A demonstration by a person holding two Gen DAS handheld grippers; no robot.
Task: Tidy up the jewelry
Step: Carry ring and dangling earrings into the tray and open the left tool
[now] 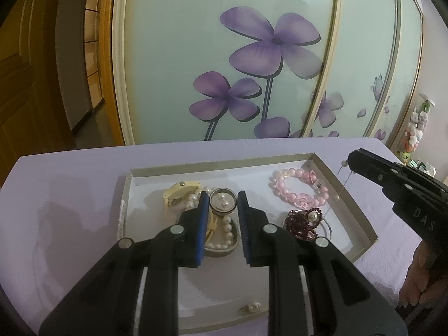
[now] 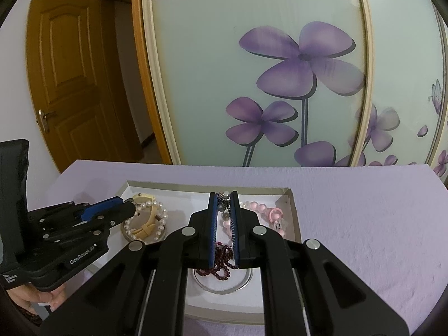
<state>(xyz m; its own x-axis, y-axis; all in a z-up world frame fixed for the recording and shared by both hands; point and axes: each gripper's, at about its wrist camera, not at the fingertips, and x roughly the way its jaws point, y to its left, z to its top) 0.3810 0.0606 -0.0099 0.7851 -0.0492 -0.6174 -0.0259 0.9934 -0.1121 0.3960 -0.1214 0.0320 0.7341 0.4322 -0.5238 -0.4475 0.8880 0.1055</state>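
we see the shallow tray [image 1: 361, 218] on the lilac counter [image 2: 364, 210], holding the pearl strand [image 1: 224, 240], pink bead bracelet [image 1: 296, 190] and garnet beads [image 2: 221, 266] in a clear dish. our left tool [image 1: 223, 229] hangs open and empty over the pearls. our right tool [image 2: 224, 224] is nearly closed on a thin chain [image 2: 224, 204]: light, limp, slippery, so we judge it best pinched mid-length

Left hand-held gripper [image 1: 223, 218] gapes above pearl bracelet [image 1: 221, 232].
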